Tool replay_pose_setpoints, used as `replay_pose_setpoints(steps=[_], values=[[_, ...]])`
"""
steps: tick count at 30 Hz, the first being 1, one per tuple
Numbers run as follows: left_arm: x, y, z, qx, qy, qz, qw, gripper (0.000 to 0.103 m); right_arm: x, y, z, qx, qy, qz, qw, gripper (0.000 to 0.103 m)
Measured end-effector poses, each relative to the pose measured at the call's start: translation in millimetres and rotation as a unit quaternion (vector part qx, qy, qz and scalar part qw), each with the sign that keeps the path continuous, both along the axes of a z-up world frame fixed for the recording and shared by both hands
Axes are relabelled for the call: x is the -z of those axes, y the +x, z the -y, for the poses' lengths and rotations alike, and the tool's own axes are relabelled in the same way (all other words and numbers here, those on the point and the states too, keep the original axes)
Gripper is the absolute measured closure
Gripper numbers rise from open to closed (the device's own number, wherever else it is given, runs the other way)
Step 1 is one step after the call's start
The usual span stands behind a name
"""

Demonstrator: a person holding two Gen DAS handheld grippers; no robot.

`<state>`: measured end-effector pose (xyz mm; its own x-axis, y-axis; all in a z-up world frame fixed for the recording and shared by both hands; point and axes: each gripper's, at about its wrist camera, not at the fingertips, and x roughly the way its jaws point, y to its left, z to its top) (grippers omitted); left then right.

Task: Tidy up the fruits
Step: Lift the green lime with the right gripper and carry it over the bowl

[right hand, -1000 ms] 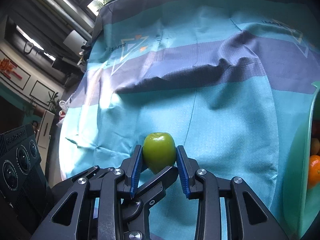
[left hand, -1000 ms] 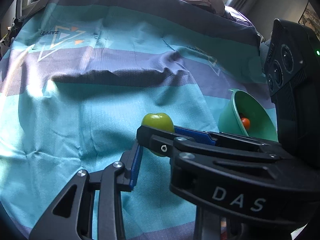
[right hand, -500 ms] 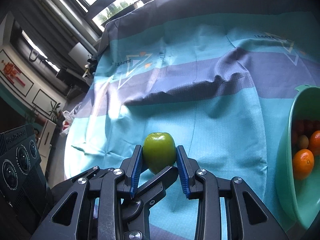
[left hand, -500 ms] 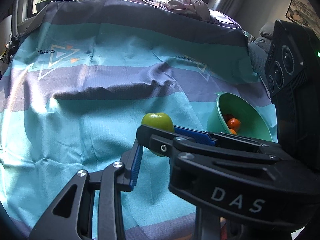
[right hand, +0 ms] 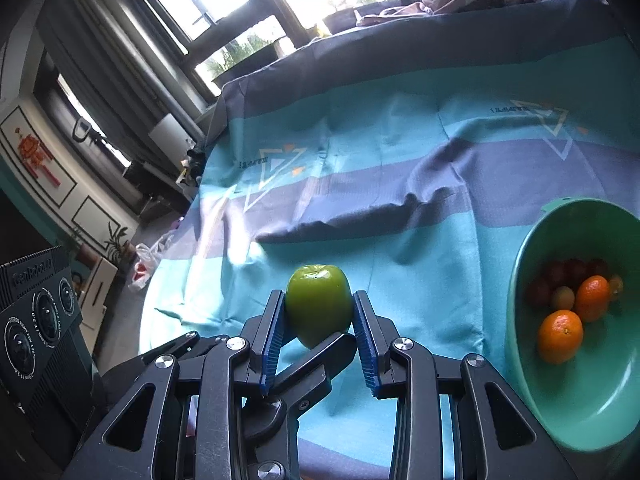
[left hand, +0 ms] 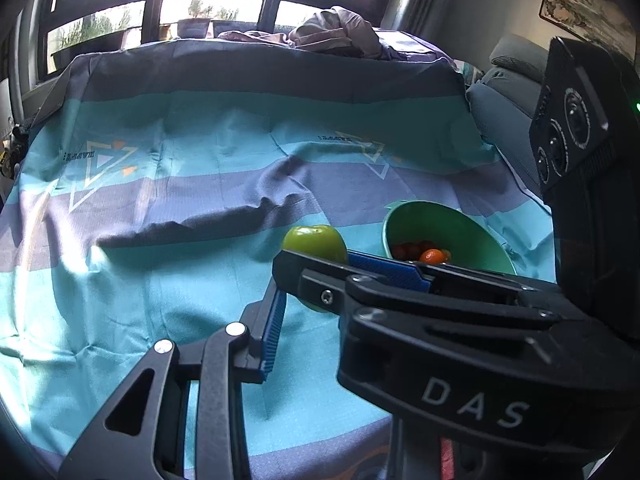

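Note:
A green apple (right hand: 318, 304) hangs above the striped cloth, with my right gripper (right hand: 318, 320) shut on its sides with its blue pads. In the left wrist view the same apple (left hand: 314, 240) shows just beyond my left gripper (left hand: 316, 304), whose left blue pad stands beside it. The right gripper's body crosses in front and hides the left gripper's other finger. One black finger (right hand: 320, 360) of the left gripper lies under the apple. A green bowl (right hand: 600, 408) on the right holds two oranges (right hand: 560, 336) and several small red fruits (right hand: 572, 270).
A teal and purple striped cloth (left hand: 160, 272) with a raised fold (left hand: 208, 224) across its middle covers the surface. Crumpled fabric (left hand: 332, 36) lies at the far edge below the windows. A sofa (left hand: 508, 80) stands at the right, and the surface drops off at the left.
Both grippers have risen together with the apple still held. The bowl has come further into both views, and the windows now show.

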<state>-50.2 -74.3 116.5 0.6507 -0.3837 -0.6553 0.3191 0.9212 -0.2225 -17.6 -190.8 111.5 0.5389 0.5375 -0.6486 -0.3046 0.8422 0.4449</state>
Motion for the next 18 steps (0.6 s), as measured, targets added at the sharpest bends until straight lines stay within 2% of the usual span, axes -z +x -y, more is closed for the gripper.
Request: replay_pose_setpoints(steps=[8, 18], values=[[-12, 0, 47, 0.040, 0.013, 0.023, 0.9989, 0.073, -9, -6, 46, 0.041, 0.023, 0.023, 0.999, 0.066], [-7, 14, 110, 0.097, 0.020, 0.016, 0.9950, 0.073, -1, -10, 106, 0.109, 0.035, 0.019, 0.993, 0.066]])
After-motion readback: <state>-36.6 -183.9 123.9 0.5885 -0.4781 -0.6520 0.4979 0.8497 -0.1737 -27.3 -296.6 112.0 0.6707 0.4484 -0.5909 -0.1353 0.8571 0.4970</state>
